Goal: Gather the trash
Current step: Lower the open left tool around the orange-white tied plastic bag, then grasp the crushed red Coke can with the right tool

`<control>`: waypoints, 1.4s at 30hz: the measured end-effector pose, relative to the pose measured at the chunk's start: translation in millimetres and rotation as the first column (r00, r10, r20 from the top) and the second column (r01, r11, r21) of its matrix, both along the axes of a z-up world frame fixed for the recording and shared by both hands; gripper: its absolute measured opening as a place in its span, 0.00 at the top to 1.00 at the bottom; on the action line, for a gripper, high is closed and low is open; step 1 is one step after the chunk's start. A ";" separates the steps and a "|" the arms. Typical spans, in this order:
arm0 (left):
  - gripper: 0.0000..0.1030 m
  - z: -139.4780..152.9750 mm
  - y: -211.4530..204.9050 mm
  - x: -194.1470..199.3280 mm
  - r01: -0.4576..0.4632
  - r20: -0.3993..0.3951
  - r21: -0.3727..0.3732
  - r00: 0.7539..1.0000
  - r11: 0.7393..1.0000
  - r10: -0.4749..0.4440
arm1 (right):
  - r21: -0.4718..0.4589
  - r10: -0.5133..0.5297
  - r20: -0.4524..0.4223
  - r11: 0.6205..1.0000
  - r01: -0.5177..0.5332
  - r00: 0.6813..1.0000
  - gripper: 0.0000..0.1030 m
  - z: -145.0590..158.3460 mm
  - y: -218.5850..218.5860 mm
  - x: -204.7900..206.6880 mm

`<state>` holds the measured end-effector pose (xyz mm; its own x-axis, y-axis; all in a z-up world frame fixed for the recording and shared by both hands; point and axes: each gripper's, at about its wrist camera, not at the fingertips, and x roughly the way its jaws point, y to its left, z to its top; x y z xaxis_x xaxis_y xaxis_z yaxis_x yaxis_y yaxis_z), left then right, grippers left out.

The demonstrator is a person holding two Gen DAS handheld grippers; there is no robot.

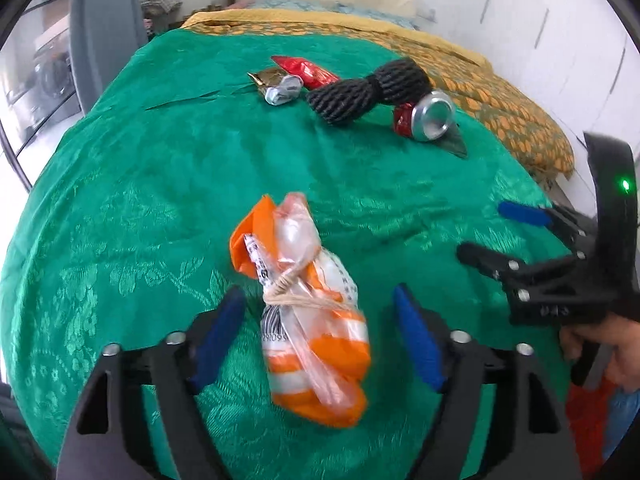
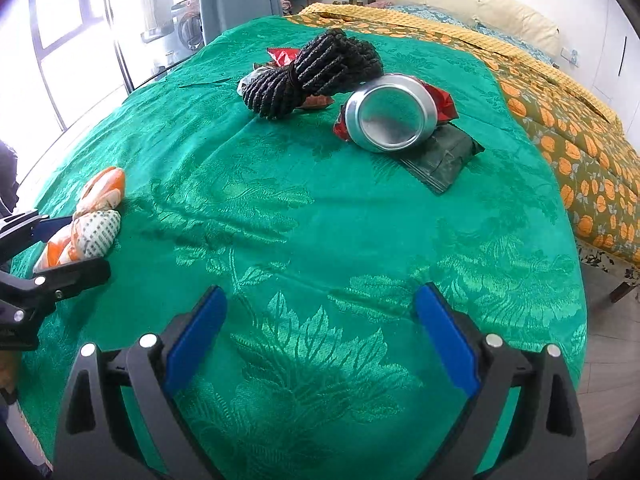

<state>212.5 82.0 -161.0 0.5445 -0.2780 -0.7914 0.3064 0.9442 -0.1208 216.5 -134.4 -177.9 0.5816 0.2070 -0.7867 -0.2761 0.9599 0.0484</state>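
Left tongs (image 1: 320, 332) spread, straddling the orange-and-white plastic bundle (image 1: 308, 320) on the green bedcover (image 1: 160, 184) without gripping it. Farther on lie foil wrappers (image 1: 280, 84), black netting (image 1: 368, 88) and a crushed can (image 1: 428, 116). Right tongs (image 2: 320, 332) spread, empty, above bare cover.

On the green patterned cloth (image 1: 160, 168): one tied orange-and-white plastic bag bundle (image 1: 308, 304), one black foam net roll (image 1: 368, 90), one crushed red metal can (image 1: 426, 116), one red foil wrapper (image 1: 304, 70), one gold-and-silver wrapper (image 1: 278, 86), one dark green sachet (image 2: 444, 156). Two grippers.
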 end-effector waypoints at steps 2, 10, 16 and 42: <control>0.18 -0.3 -1.9 3.9 -0.029 0.015 0.035 0.999 0.999 0.029 | 0.001 -0.002 0.000 1.000 0.002 1.000 0.10 0.3 -0.8 -0.5; 0.08 -7.9 3.6 12.7 -0.075 0.012 0.103 0.997 0.992 0.074 | 0.015 -0.001 -0.006 1.000 0.001 1.000 0.09 0.2 -3.6 -0.2; 0.05 -12.0 0.4 13.8 -0.068 0.006 0.131 0.998 0.989 0.067 | 0.073 0.044 -0.011 0.996 -0.043 0.999 0.09 4.2 -11.9 3.0; 0.04 -13.6 -2.0 14.4 -0.074 0.006 0.131 0.997 0.989 0.074 | 0.046 0.262 0.052 0.963 -0.264 0.964 0.41 30.2 -19.1 162.9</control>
